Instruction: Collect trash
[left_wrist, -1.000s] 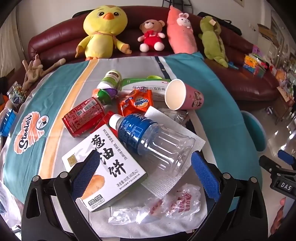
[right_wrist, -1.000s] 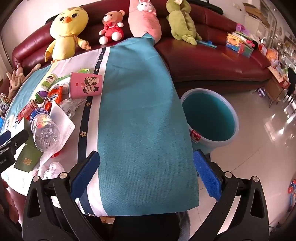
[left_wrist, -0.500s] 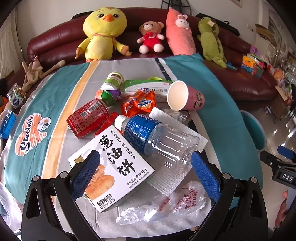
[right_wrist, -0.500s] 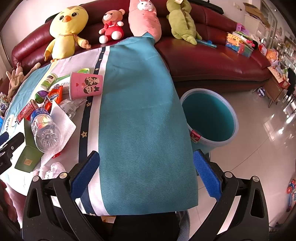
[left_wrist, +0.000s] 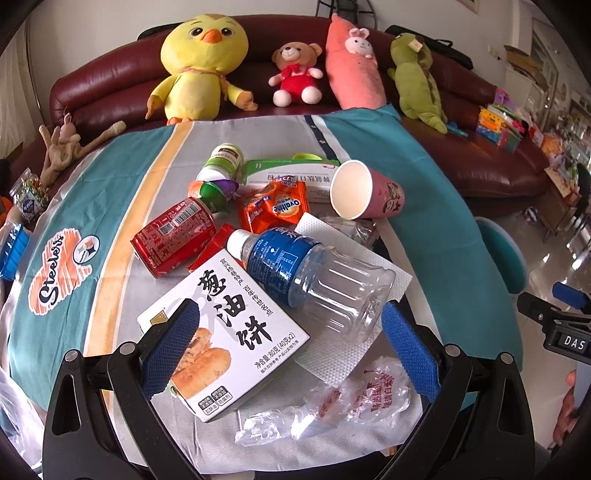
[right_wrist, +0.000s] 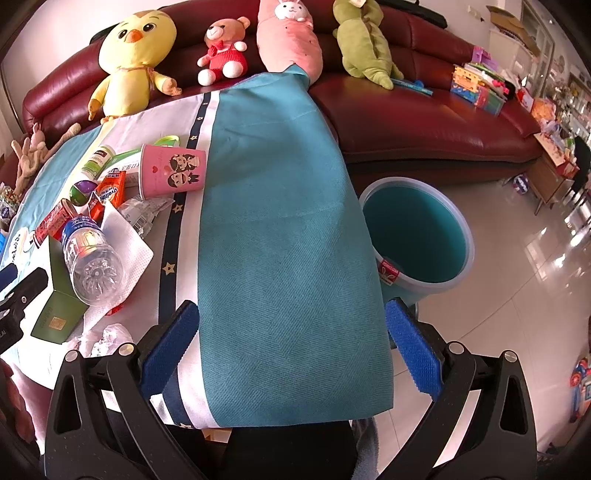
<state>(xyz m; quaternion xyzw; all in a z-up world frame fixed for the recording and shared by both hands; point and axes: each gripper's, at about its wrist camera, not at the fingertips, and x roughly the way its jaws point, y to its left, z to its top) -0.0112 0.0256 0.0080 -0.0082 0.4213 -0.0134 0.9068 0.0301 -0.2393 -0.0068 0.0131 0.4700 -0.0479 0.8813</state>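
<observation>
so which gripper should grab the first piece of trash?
Left. Its open gripper already frames the snack box and bottle; the right gripper hangs over bare tablecloth near the bin.

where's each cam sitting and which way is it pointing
Left wrist: on the left gripper, open, facing the sofa over the trash pile; nearest are the pancake box and water bottle.
Right wrist: on the right gripper, open, over the table's teal cloth edge, teal bin on the floor to its right.
Shared: bottle, pink cup, plush toys.
</observation>
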